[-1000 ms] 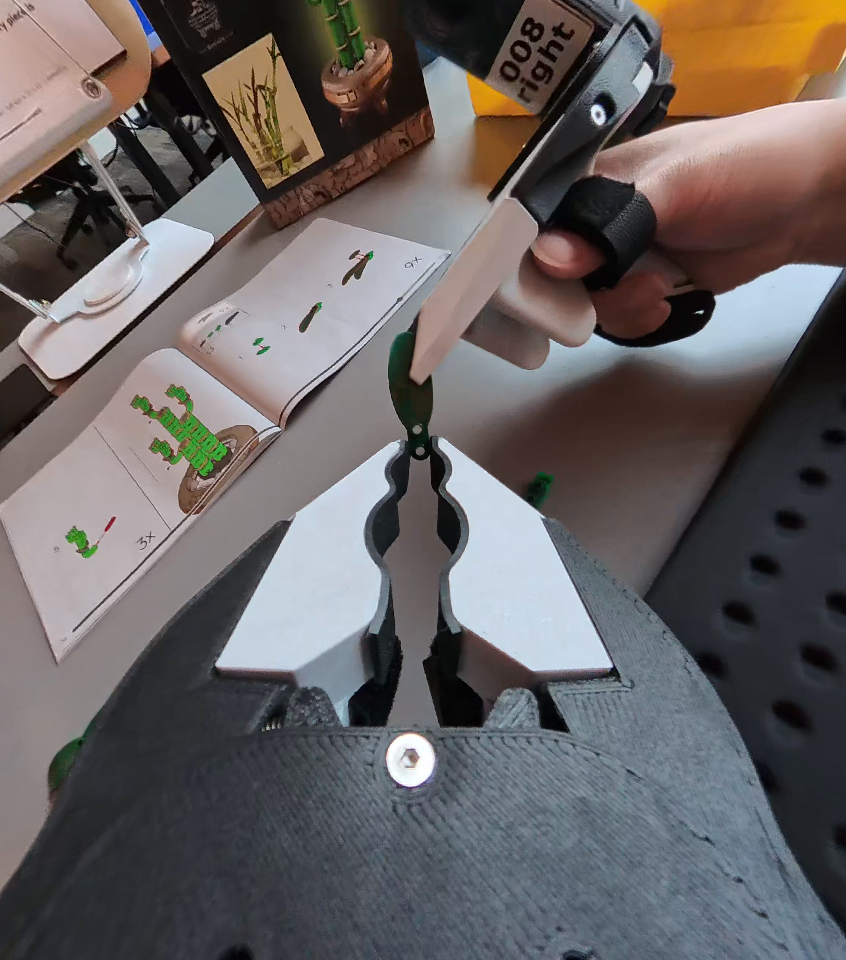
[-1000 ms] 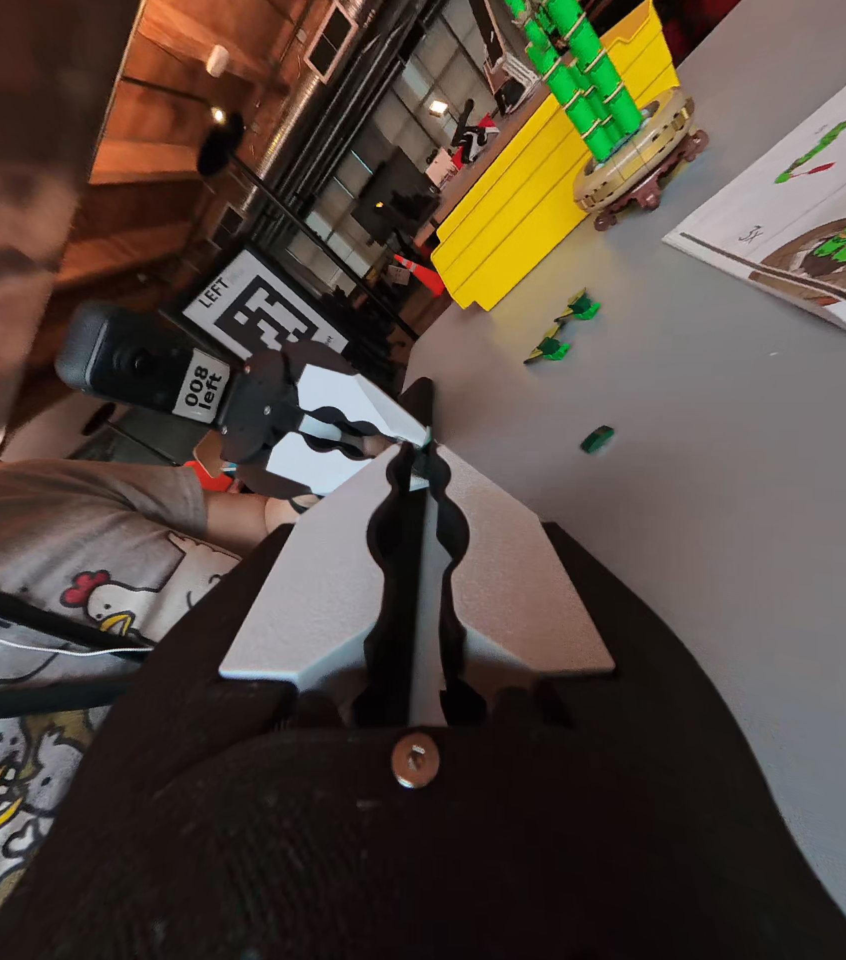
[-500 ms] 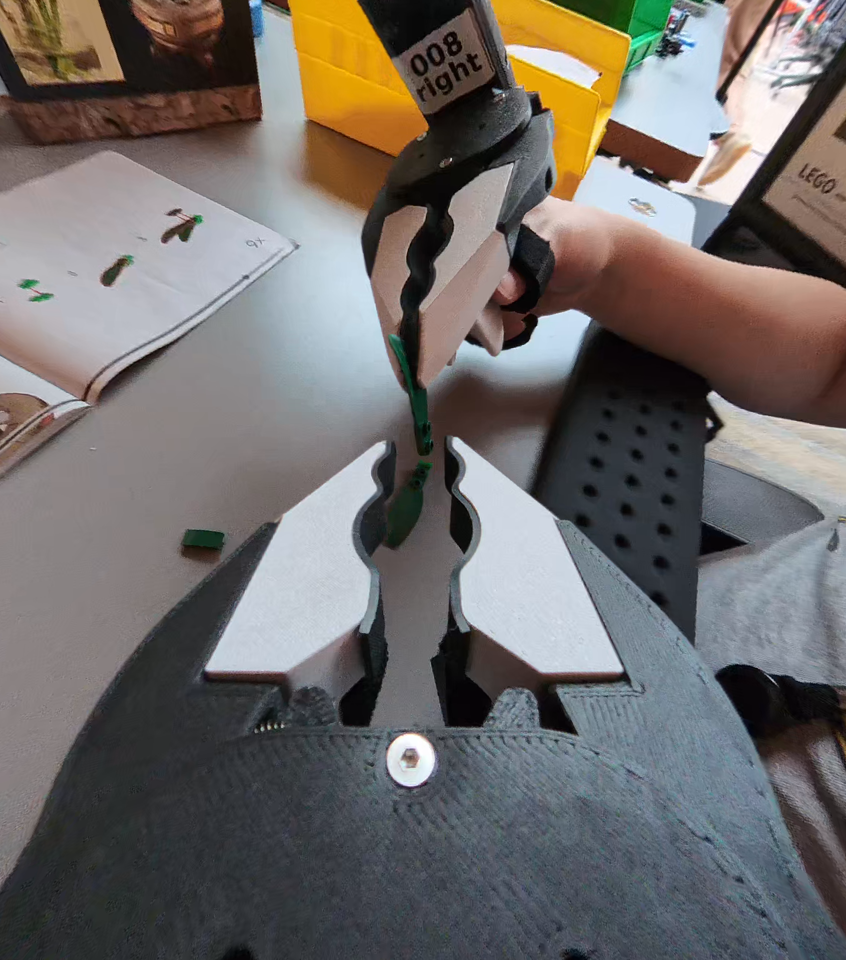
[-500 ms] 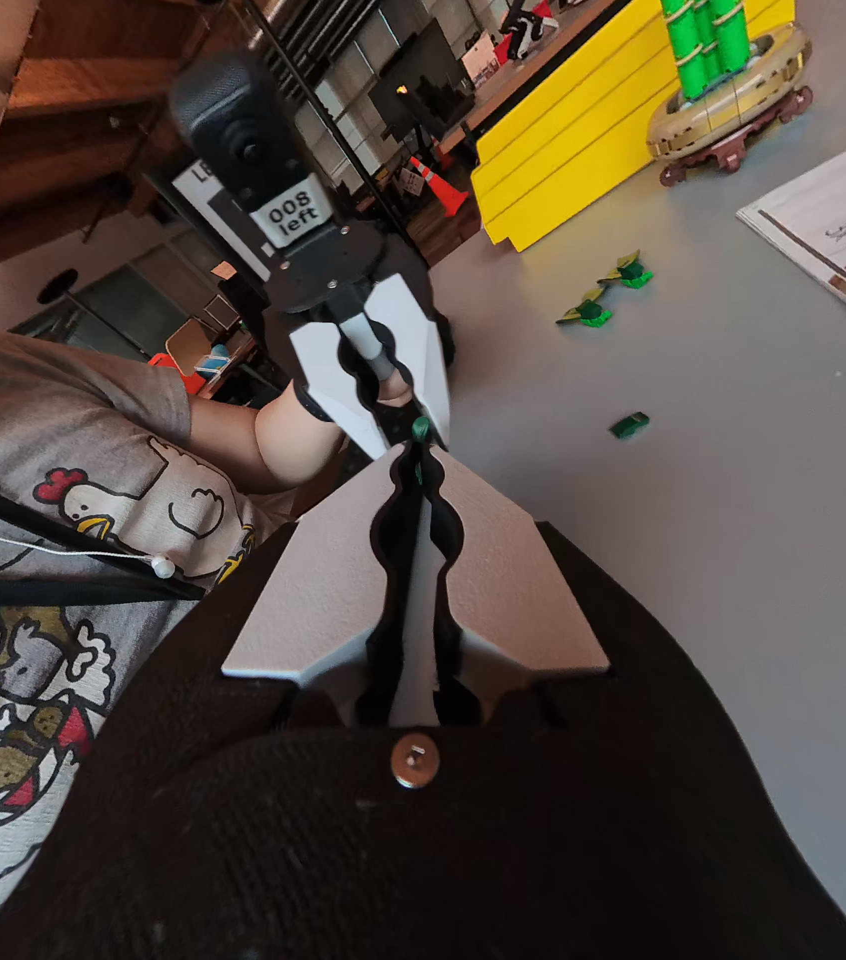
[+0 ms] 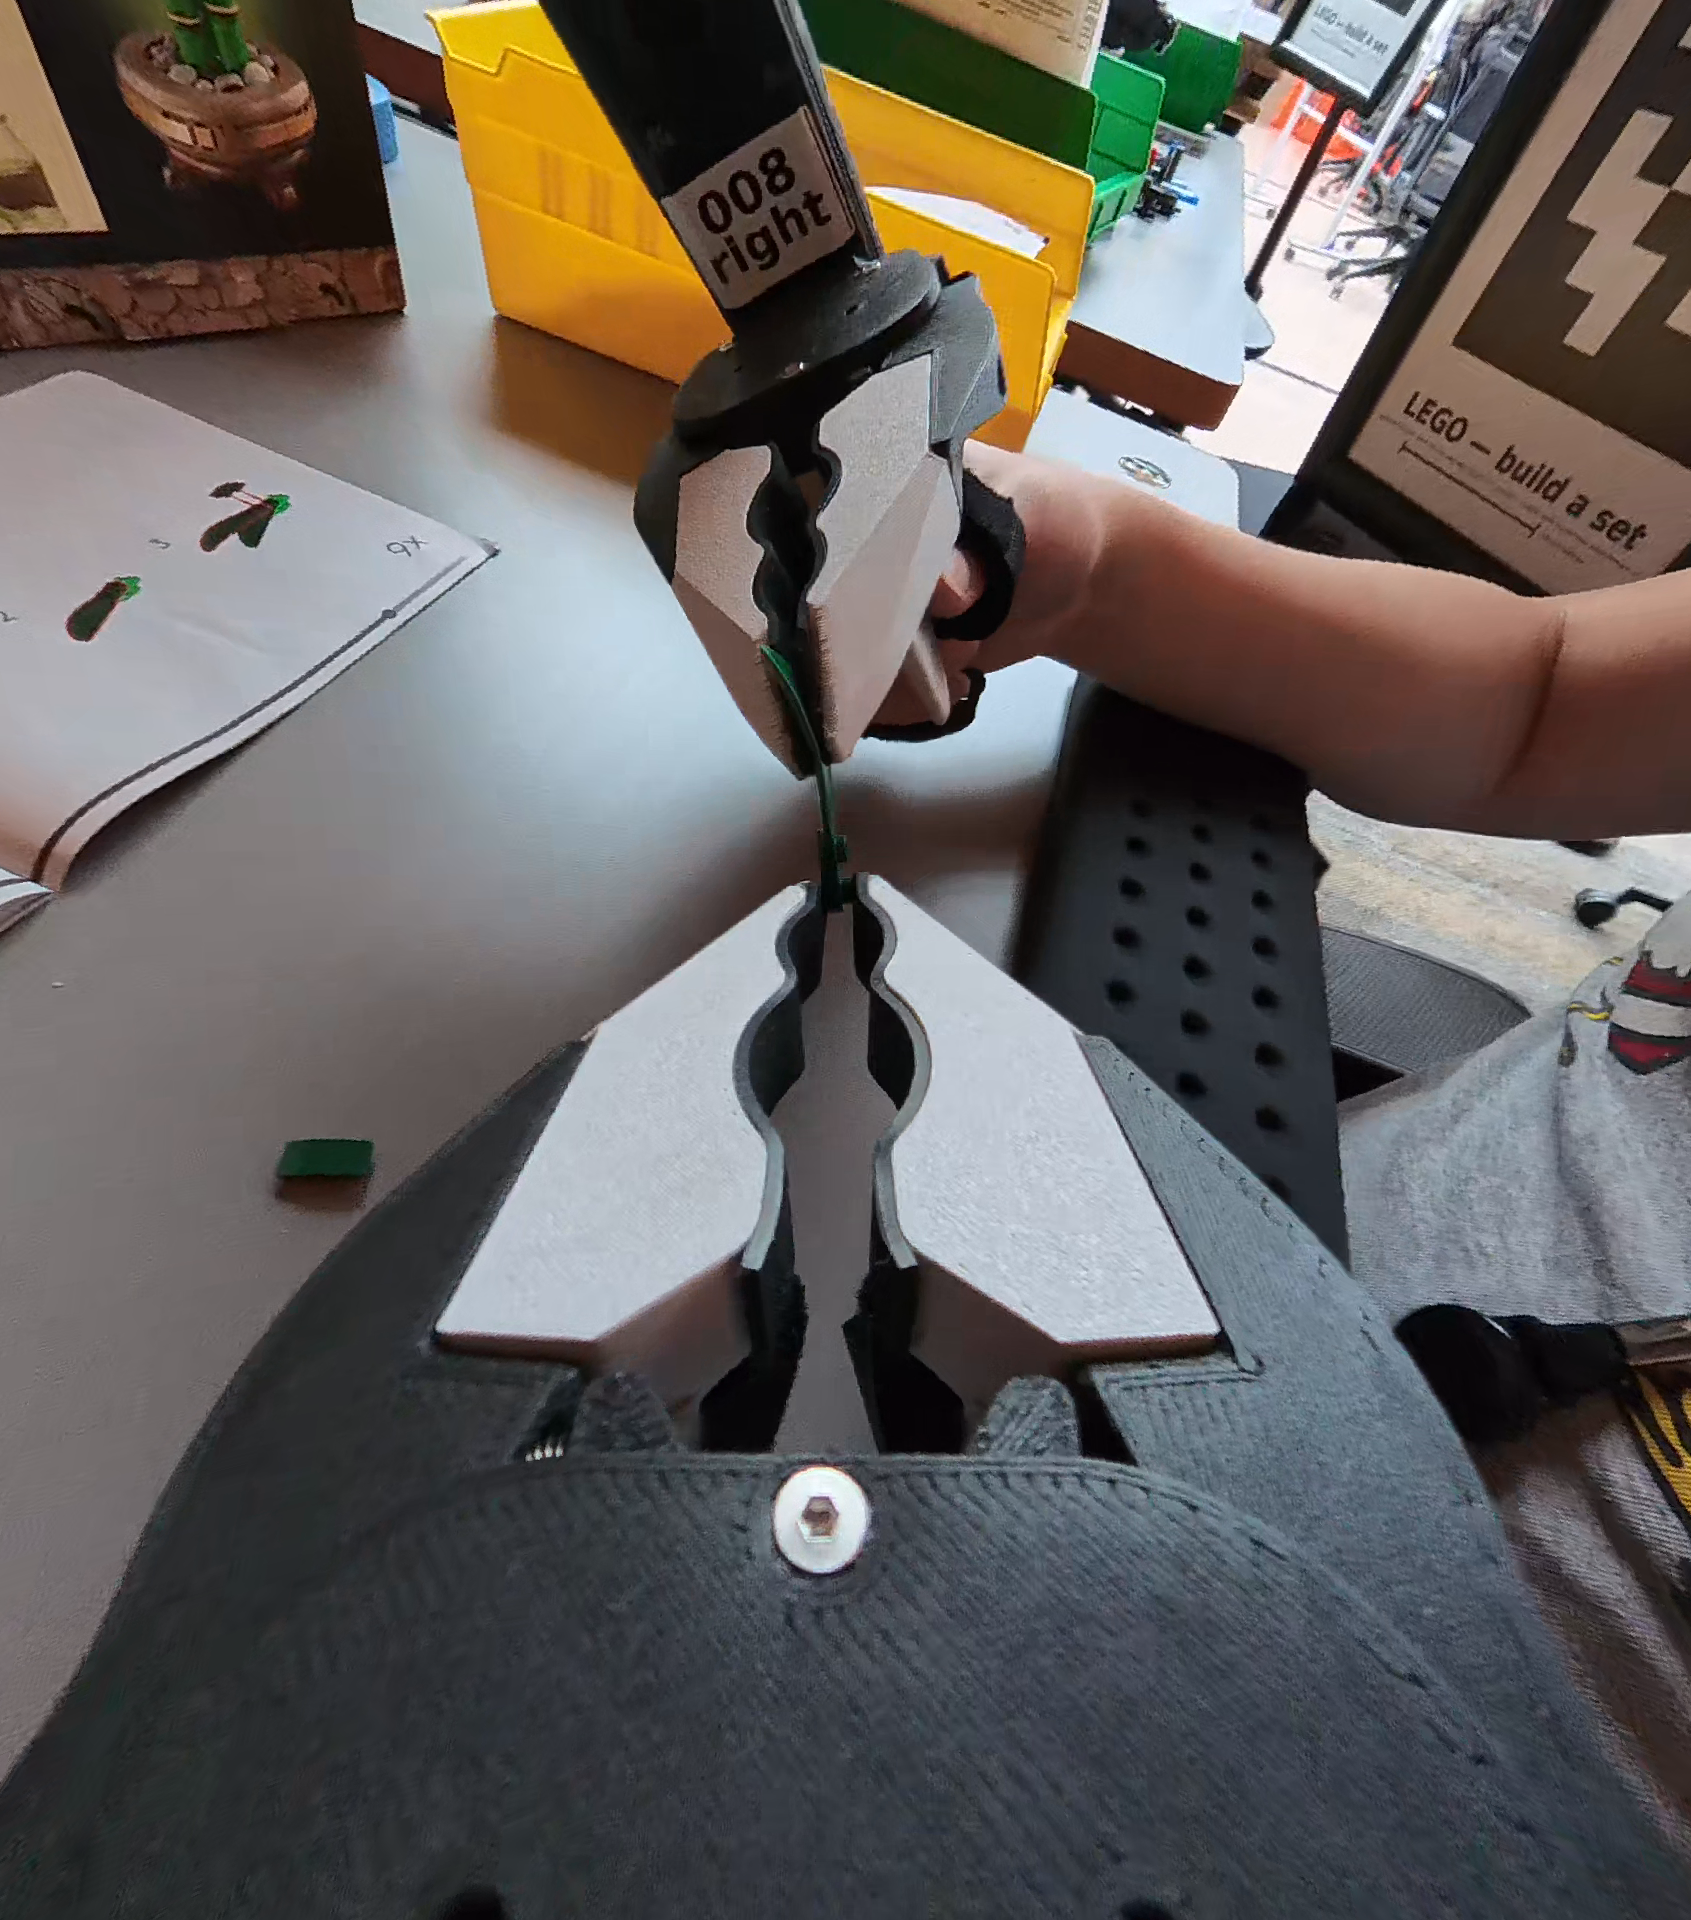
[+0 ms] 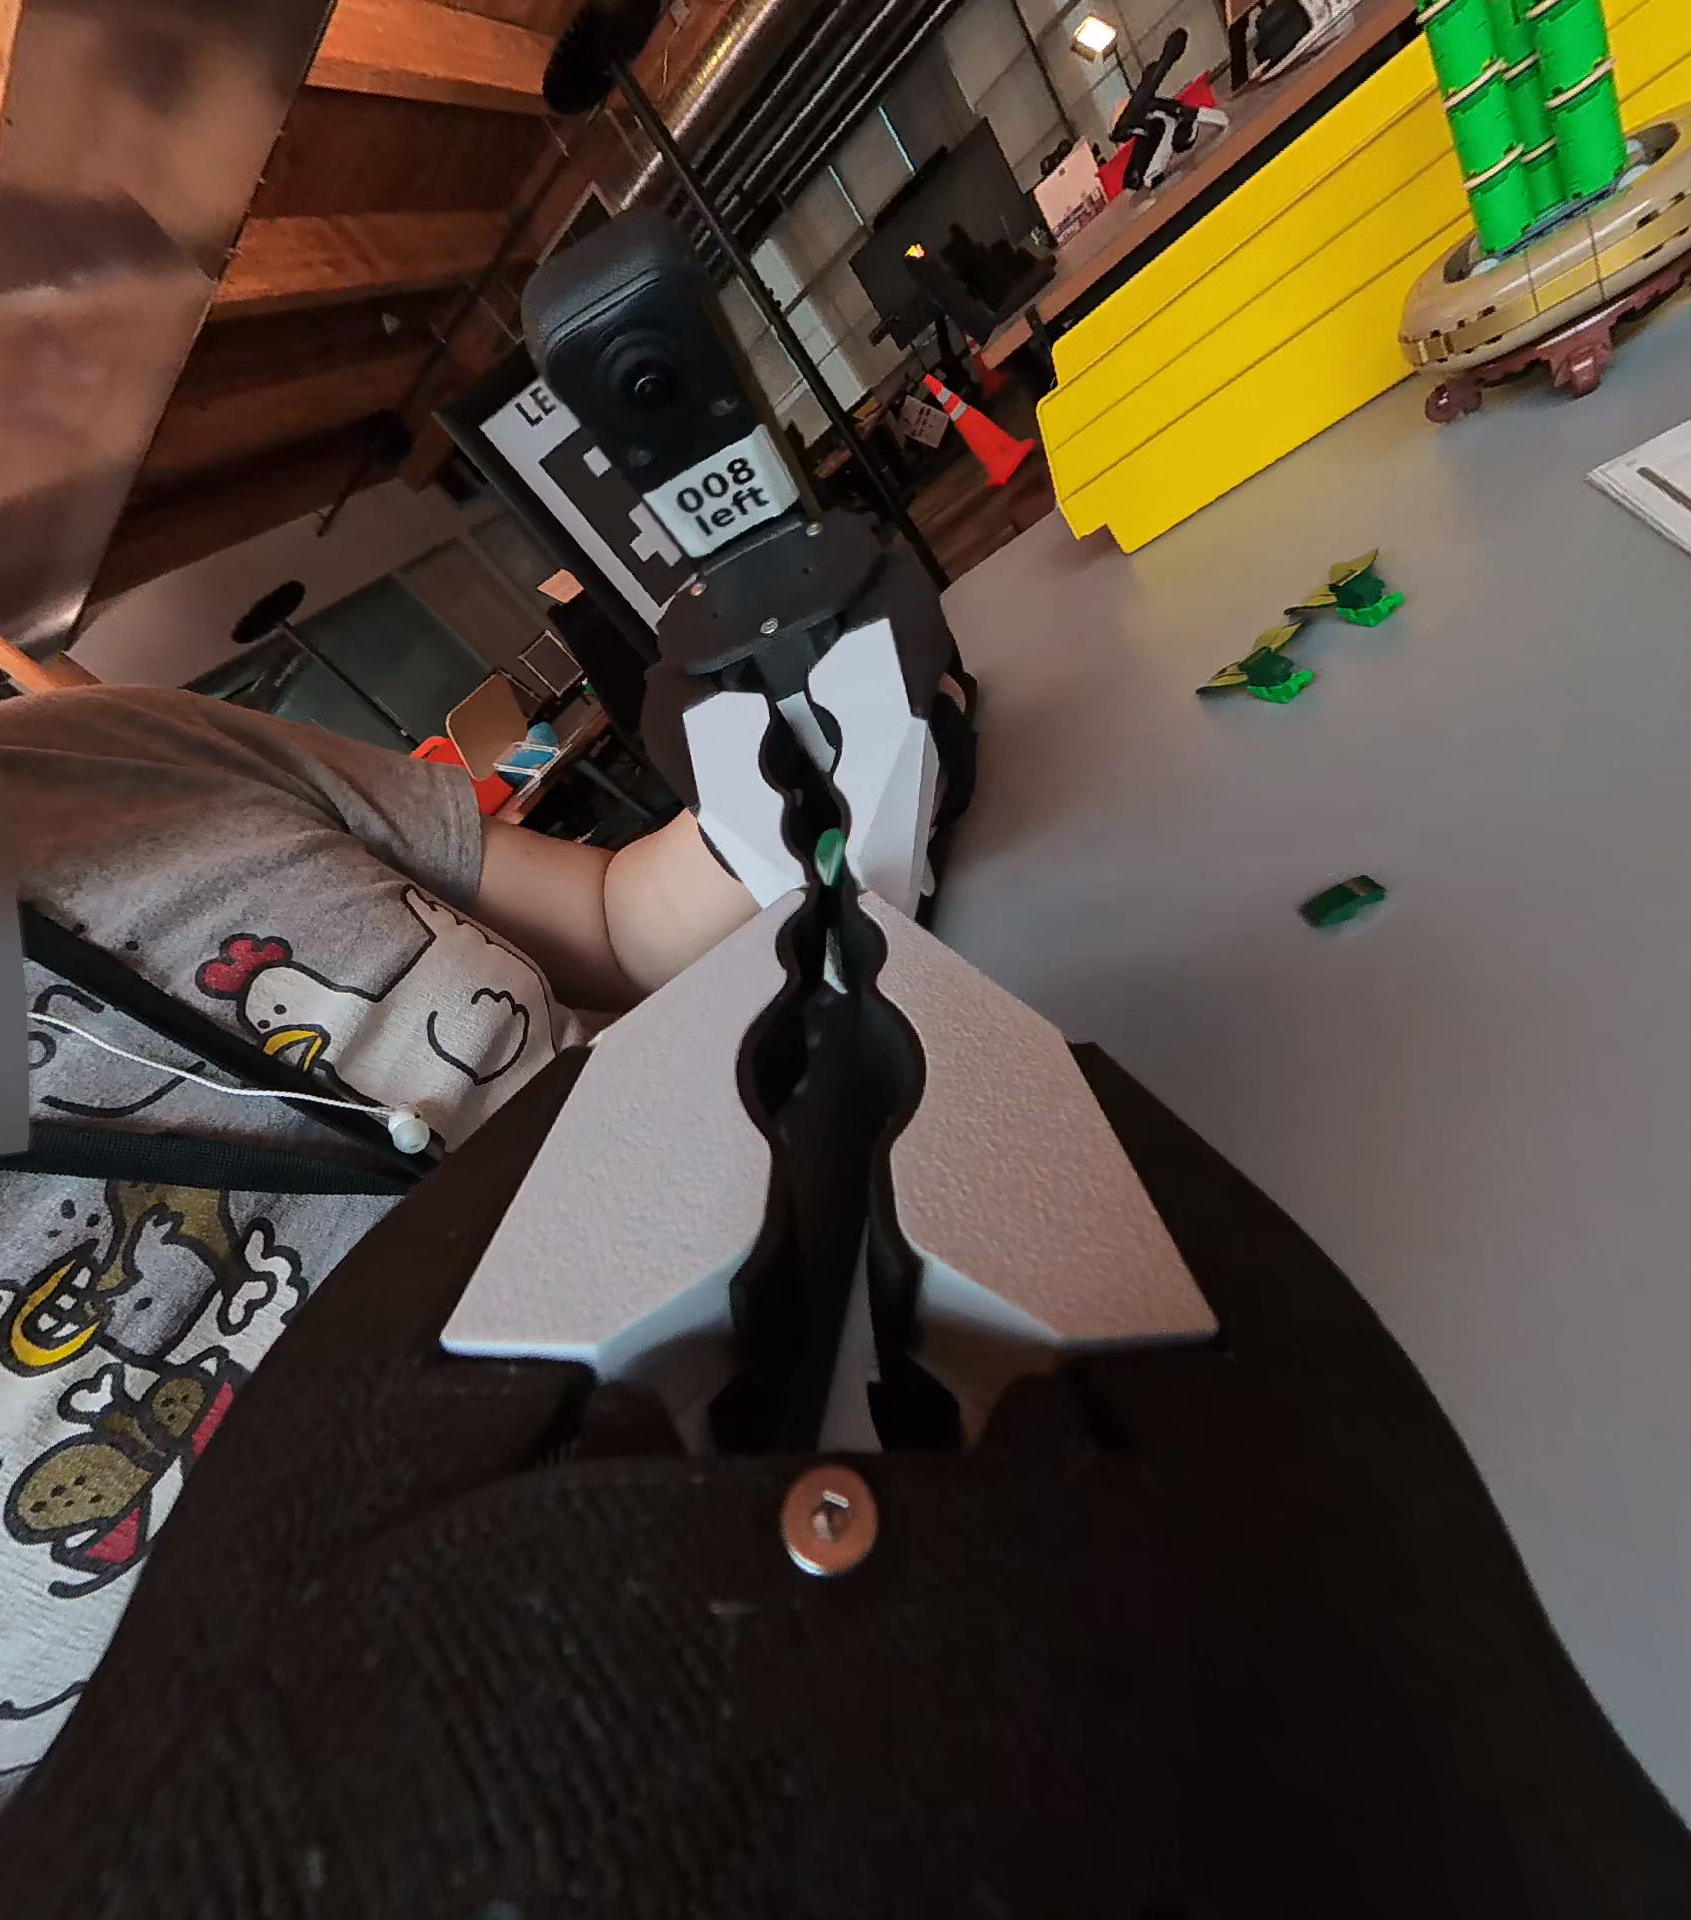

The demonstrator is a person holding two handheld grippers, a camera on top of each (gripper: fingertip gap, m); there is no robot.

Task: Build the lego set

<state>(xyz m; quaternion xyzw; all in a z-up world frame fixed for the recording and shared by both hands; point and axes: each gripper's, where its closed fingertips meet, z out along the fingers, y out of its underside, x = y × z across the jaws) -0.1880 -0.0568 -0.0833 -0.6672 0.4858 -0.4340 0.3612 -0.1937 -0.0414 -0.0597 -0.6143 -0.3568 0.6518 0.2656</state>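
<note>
Green leaf piece (image 5: 825, 821) pinched btwn both claws: right claw (image 5: 808, 750) points down, left claw (image 5: 836, 902) up, tip-to-tip.

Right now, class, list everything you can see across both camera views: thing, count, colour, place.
Leaf piece: one, dark green, pinched between both gripper tips.
Small tile: one, dark green, on table.
Leaf assemblies: two, green and yellow, on table.
Bamboo model: one, green stalks in tan pot, by bin.
Instruction booklet: one, white, open on table.
Set box: one, dark, behind booklet.
Bin: one, yellow, far side.
Table: one, grey.
Left gripper: shut on leaf.
Right gripper: shut on leaf.
</note>
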